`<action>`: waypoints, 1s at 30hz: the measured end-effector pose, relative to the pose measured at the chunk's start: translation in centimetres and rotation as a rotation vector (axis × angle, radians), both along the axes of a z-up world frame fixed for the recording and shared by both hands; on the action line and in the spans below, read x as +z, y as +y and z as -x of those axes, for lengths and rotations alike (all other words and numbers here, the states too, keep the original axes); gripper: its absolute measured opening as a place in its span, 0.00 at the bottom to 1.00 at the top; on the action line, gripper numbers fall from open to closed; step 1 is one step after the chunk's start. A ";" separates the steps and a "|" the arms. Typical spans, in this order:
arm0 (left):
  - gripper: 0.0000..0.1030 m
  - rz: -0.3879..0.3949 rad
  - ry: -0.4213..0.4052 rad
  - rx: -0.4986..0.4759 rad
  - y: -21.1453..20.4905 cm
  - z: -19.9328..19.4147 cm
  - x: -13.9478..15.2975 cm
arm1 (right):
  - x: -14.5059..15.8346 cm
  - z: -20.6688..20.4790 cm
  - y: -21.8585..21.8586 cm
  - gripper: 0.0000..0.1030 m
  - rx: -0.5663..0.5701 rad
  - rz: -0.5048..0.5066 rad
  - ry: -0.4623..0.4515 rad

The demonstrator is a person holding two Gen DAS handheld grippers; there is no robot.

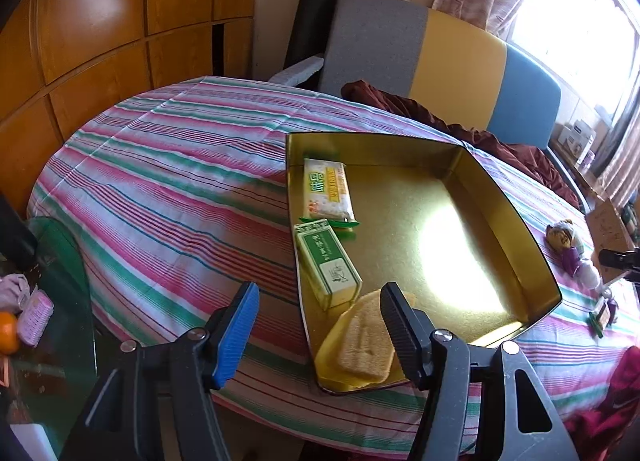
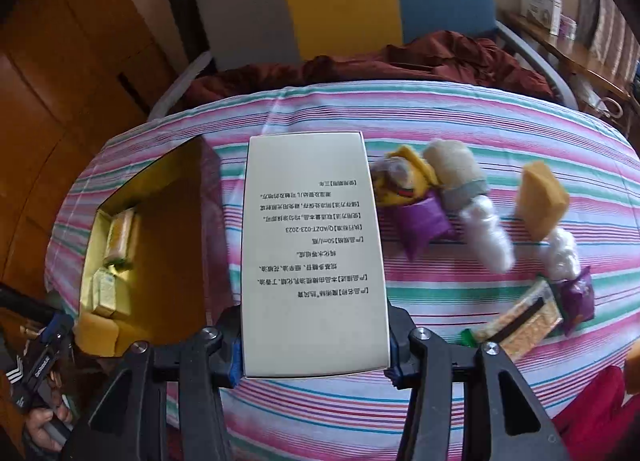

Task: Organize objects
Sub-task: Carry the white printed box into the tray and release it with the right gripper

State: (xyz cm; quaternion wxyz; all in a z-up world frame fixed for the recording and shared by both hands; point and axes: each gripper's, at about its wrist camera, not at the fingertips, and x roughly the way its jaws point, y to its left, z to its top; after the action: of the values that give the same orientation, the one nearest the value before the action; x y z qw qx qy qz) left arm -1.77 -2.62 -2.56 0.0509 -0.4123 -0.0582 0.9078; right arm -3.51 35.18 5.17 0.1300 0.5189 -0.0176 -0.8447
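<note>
A gold tin tray (image 1: 516, 217) lies on the striped tablecloth. In it are a white and yellow snack packet (image 1: 328, 189), a green and white box (image 1: 330, 265) and a yellow-wrapped cake (image 1: 360, 345). My left gripper (image 1: 320, 325) is open and empty, just above the tray's near corner. My right gripper (image 2: 314, 349) is shut on a white box with black print (image 2: 312, 253) and holds it above the cloth, right of the tray (image 2: 172, 245). Snack packets (image 2: 412, 201) lie loose to the right of the box.
A grey, yellow and blue chair back (image 1: 440, 61) with a dark red cloth (image 1: 480, 133) stands behind the table. A glass side table (image 1: 52, 301) with an orange is at the left. Small toys and packets (image 1: 572, 249) lie right of the tray.
</note>
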 end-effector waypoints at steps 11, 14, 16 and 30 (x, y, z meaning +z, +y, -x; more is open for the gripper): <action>0.66 -0.033 -0.003 0.032 -1.7 -0.1 -0.1 | -3.9 0.9 -17.3 0.49 0.328 0.062 -0.129; 0.67 -0.043 -0.007 0.036 -2.2 0.0 -0.3 | -6.0 1.0 -21.2 0.49 0.380 0.036 -0.182; 0.67 -0.050 -0.011 0.039 -2.4 0.0 -0.4 | -7.0 1.0 -23.1 0.49 0.396 0.019 -0.206; 0.71 -0.062 -0.014 0.053 -3.0 0.0 -0.7 | -9.2 0.1 -26.9 0.53 0.445 0.082 -0.256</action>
State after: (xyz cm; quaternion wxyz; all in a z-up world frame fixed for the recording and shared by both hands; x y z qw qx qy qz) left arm -1.80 -5.62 -3.29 0.0392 -0.4154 -0.0976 0.9035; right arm -3.59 8.30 -4.01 0.3303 0.6069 0.0466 -0.7214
